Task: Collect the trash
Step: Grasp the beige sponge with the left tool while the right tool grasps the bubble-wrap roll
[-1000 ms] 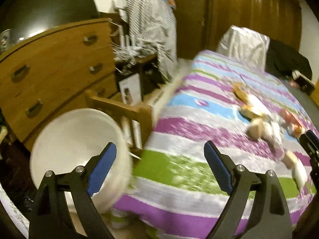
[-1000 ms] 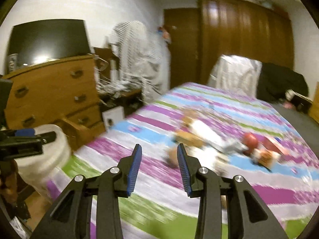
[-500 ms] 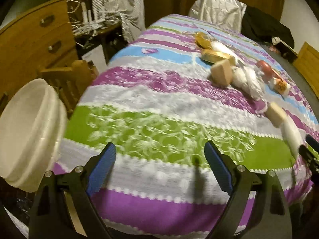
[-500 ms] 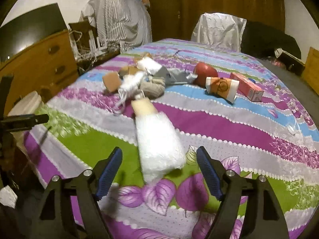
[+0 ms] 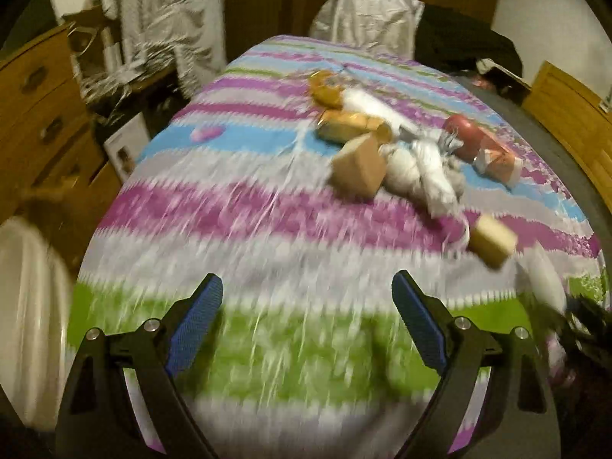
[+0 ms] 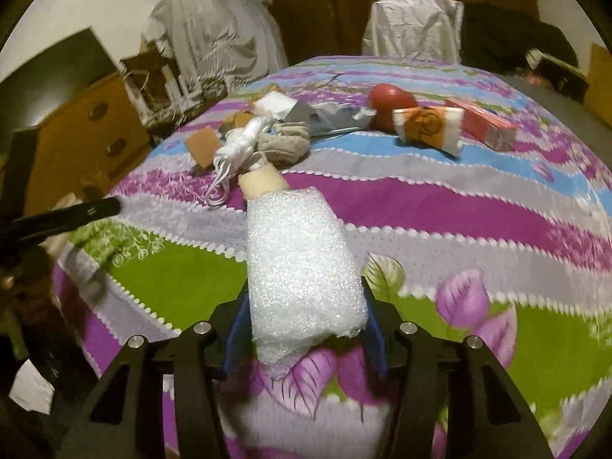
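Trash lies on a striped bedspread (image 6: 440, 206). In the right wrist view a white bubble-wrap roll (image 6: 302, 267) with a foam end lies between the fingers of my right gripper (image 6: 304, 313), whose jaws press its near end. Behind it are a white cord (image 6: 237, 153), a brown card piece (image 6: 202, 145), a red ball (image 6: 390, 99), an orange-white carton (image 6: 428, 126) and a red box (image 6: 482, 122). My left gripper (image 5: 306, 306) is open and empty over the bed's green stripe; the trash pile (image 5: 382, 153) is farther ahead to the right.
A white bin (image 5: 30, 306) stands at the bed's left corner beside a wooden dresser (image 5: 42, 114). Clothes hang at the back left (image 6: 206, 46). A draped chair (image 6: 413, 30) and a wardrobe stand behind the bed.
My right gripper moved forward around the bubble-wrap roll and its jaws narrowed onto it. My left gripper swung right over the bed, away from the white bin.
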Action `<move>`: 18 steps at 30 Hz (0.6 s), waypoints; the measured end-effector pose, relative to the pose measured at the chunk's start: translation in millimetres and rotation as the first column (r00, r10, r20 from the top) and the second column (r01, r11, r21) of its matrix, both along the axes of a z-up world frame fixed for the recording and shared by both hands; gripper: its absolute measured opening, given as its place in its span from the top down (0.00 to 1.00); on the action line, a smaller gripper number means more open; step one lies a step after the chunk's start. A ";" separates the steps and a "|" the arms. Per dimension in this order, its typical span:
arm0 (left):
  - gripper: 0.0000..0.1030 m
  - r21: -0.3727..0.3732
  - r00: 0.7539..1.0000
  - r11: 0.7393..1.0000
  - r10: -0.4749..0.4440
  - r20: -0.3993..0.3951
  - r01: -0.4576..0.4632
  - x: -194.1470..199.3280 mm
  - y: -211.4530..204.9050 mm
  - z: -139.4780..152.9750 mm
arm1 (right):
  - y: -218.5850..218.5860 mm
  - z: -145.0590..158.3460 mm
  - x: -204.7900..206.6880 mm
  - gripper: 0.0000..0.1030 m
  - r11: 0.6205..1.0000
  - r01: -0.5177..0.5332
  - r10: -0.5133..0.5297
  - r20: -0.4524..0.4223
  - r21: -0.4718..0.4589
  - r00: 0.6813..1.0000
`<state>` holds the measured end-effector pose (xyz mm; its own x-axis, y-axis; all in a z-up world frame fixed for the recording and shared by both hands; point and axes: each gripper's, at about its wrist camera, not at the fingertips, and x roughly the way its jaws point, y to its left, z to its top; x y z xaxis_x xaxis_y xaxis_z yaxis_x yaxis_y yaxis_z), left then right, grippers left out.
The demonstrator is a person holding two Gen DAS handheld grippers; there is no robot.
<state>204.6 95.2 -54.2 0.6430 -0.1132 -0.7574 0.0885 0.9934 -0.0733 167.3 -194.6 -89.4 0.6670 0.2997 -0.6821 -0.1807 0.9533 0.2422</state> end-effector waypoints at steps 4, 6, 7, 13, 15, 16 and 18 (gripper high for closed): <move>0.16 -0.056 0.999 0.998 -0.041 0.010 0.042 42.6 -7.0 -1.2 | -11.6 4.7 -13.8 0.49 0.998 0.024 -0.025 0.004 0.062 1.000; 0.16 -0.080 0.999 0.996 -0.041 0.009 0.042 61.4 -10.2 -3.9 | -14.7 8.5 -17.3 0.49 0.997 0.031 -0.032 0.014 0.074 0.999; 0.16 -0.083 0.999 0.996 -0.042 0.013 0.043 69.5 -13.2 -5.4 | -16.5 10.6 -18.1 0.49 0.996 0.032 -0.034 0.020 0.087 0.999; 0.29 -0.159 0.996 0.984 -0.081 -0.036 0.074 105.4 -26.7 -25.1 | -16.3 15.5 -16.1 0.49 0.993 0.029 -0.033 0.030 0.112 0.999; 0.52 -0.204 0.993 0.975 -0.100 -0.063 0.086 110.3 -27.4 -31.5 | -14.1 15.4 -16.8 0.49 0.993 0.026 -0.030 0.032 0.114 0.999; 0.62 -0.238 0.990 0.965 -0.127 -0.064 0.108 110.6 -27.7 -32.2 | -12.8 15.4 -17.1 0.49 0.993 0.027 -0.031 0.033 0.112 0.999; 0.65 -0.237 0.990 0.964 -0.132 -0.048 0.117 105.3 -28.2 -29.3 | -10.1 16.8 -17.7 0.49 0.994 0.026 -0.031 0.040 0.109 0.999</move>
<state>309.8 67.0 -83.5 0.5647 -0.3676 -0.7389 0.1986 0.9296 -0.3106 149.6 -204.6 -72.6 0.7033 0.3511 -0.6182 -0.1659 0.9266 0.3376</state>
